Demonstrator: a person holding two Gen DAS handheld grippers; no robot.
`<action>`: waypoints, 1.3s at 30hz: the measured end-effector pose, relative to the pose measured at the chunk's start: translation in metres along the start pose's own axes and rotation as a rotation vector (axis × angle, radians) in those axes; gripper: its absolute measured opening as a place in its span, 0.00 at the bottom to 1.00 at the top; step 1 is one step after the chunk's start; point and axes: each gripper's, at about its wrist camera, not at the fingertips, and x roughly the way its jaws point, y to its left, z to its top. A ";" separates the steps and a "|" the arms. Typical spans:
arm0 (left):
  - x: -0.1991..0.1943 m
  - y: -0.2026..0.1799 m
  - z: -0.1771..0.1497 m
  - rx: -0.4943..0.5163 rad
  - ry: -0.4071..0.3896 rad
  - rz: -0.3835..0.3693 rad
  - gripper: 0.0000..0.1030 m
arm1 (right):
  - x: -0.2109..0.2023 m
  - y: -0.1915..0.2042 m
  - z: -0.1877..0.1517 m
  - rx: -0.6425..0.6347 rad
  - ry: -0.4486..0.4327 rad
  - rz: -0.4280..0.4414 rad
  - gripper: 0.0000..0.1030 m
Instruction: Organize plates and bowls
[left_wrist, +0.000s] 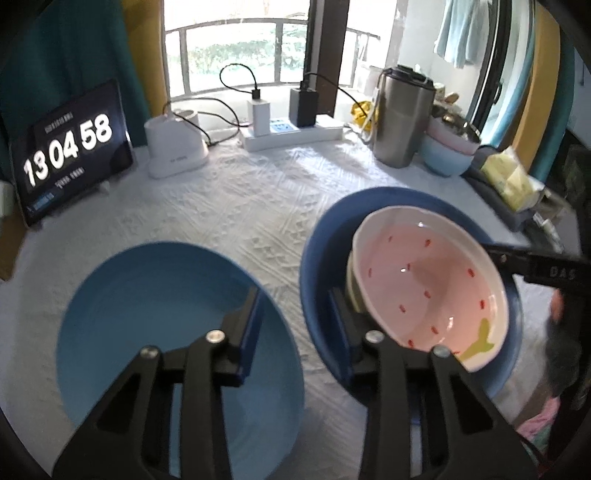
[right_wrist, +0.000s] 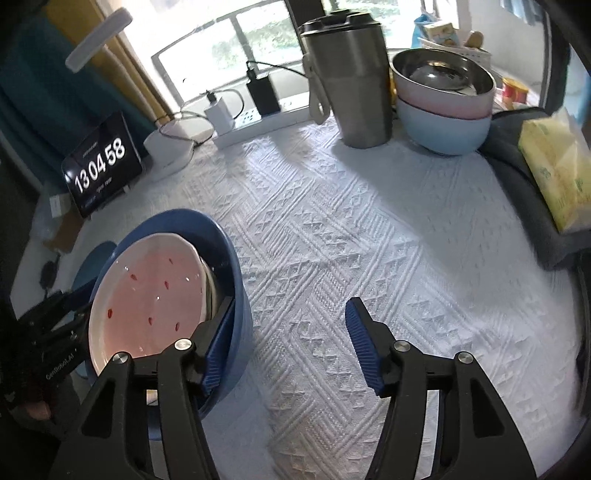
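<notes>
A white embossed cloth covers the surface (right_wrist: 332, 229) under a bright window, with a clock tablet (left_wrist: 70, 151) propped at the far left; nearest on the left, a light blue plate (left_wrist: 147, 295) lies flat and alone, and it looks not yet gathered into any pile. The left tongs (left_wrist: 295, 314) hang over the gap between that plate and the dark blue bowl (left_wrist: 321, 258); their jaws stand apart and press on nothing, one finger over the plate, the other down by the bowl's near wall. Inside the dark blue bowl sits the pink strawberry bowl (left_wrist: 428, 288), tilted against the wall rather than seated flat — so the nesting looks roughly done, but it may want settling. The right tongs (right_wrist: 288, 343) are released too, one finger at the bowl's rim, the other over bare cloth. Far right, beside a steel tumbler (right_wrist: 351, 81), a steel bowl (right_wrist: 443, 74) rests in a pink bowl (right_wrist: 447, 105) in a pale blue bowl (right_wrist: 443, 129) — that stack appears finished; the plate and perhaps merging the nested pair seem to remain.
</notes>
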 end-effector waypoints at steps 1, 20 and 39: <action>0.000 0.002 0.000 -0.008 -0.003 -0.014 0.33 | 0.000 -0.002 -0.001 0.029 -0.008 0.007 0.61; -0.006 -0.011 -0.012 -0.030 -0.114 0.000 0.13 | 0.001 0.025 -0.015 0.039 -0.174 0.030 0.08; -0.010 -0.013 -0.016 -0.016 -0.110 -0.013 0.12 | -0.007 0.023 -0.022 0.086 -0.224 0.041 0.08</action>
